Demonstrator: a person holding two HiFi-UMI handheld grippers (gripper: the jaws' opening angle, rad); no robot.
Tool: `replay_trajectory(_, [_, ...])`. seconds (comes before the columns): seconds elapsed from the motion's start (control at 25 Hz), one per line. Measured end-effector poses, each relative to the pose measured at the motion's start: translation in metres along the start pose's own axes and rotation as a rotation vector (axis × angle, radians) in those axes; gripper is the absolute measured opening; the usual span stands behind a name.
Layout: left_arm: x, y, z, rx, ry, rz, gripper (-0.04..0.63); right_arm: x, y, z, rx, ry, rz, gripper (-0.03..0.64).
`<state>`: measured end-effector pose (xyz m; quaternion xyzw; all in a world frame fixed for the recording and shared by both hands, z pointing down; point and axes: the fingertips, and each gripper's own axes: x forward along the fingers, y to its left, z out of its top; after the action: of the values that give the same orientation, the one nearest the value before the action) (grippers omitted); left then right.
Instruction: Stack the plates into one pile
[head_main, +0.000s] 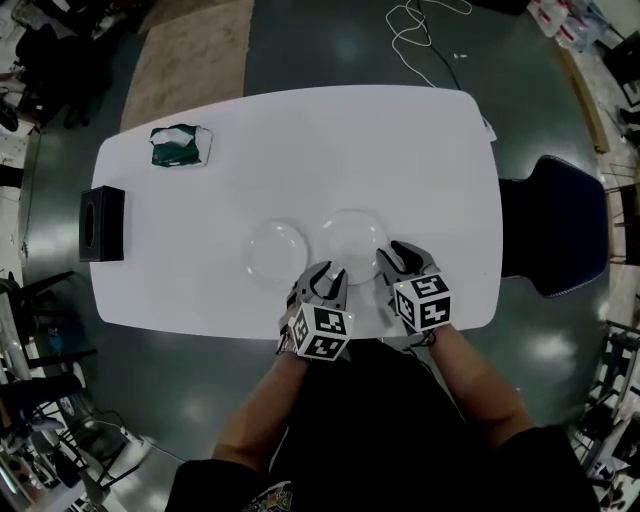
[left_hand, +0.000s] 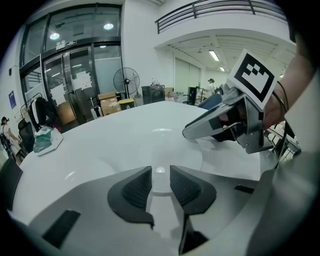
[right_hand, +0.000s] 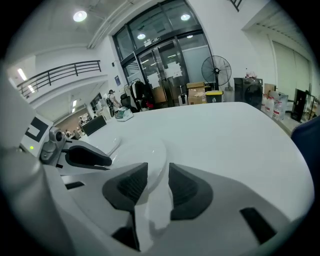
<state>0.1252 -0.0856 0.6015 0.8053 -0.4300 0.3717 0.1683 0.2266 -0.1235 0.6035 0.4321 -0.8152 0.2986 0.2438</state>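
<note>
Though parted, left claw (head_main: 328, 273), right claw (head_main: 399, 252) at right plate (head_main: 350, 238) rim

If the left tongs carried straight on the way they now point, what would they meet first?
Most likely the near rim of the right-hand plate. The left tongs stand open with that rim seemingly already in their gap, though depth is hard to judge.

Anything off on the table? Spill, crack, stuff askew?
Nothing stands out. The left plate and right plate lie flat side by side, with no visible damage. The only untidy thing is the crumpled green bag near the table's far left corner.
</note>
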Motion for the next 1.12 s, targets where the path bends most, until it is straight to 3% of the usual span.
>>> replay_trajectory(0.8, [0.002,0.001,-0.005,-0.012,-0.021,0.002,0.126,0.011,0.02,0.0,0.104,0.043,0.092,0.134])
replay_trajectory(1.12, [-0.003,0.008,-0.007,-0.094,-0.024,0.001,0.126,0.006,0.024,0.005,0.203,0.015,0.151,0.088])
